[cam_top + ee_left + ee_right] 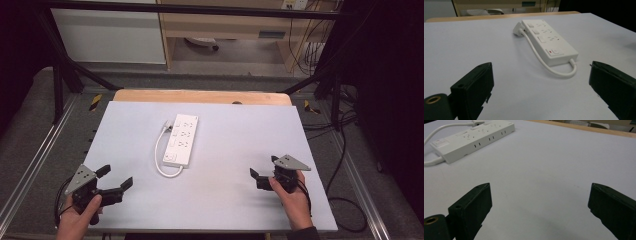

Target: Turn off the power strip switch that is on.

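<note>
My worktop [240, 150] is a pale sheet over a wooden board, framed by dark metal rails, with wooden furniture and trailing cables on the floor behind it. The markings on the white power strip [181, 139] are too small for me to read, and its cord [161, 150] loops back to a plug tucked against its far end. My left gripper [116, 180] and right gripper [264, 171] both hold their fingers wide and empty, the strip lying ahead of and between them, well apart from both
</note>
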Motion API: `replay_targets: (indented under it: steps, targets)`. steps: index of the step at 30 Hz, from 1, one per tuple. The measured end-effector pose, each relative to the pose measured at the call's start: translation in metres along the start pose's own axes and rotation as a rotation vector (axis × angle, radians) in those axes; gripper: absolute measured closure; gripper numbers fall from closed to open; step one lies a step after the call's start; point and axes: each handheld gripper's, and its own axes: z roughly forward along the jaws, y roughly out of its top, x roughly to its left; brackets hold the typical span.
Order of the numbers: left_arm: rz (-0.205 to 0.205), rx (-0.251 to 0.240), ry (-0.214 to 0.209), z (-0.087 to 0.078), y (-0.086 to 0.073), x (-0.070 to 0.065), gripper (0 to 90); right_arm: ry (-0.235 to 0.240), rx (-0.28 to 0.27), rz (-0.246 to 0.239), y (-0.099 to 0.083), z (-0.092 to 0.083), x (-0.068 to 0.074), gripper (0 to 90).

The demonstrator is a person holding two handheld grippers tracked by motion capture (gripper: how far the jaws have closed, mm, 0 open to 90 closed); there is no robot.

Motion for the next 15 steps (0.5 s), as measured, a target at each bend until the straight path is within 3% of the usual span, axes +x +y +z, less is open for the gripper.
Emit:
replay_targets:
  steps: [10, 15]
  targets:
    - [-0.009, -0.039, 0.008, -0.0036, 0.0016, 0.0006, 5.6, -0.005, 0.007, 0.004, -0.0012, 0.0004, -0.0006, 4.6]
    - [0.001, -0.046, 0.003, -0.0032, 0.0019, -0.0018, 5.7, -0.016, 0.04, 0.004, -0.0033, 0.0043, 0.001, 4.6]
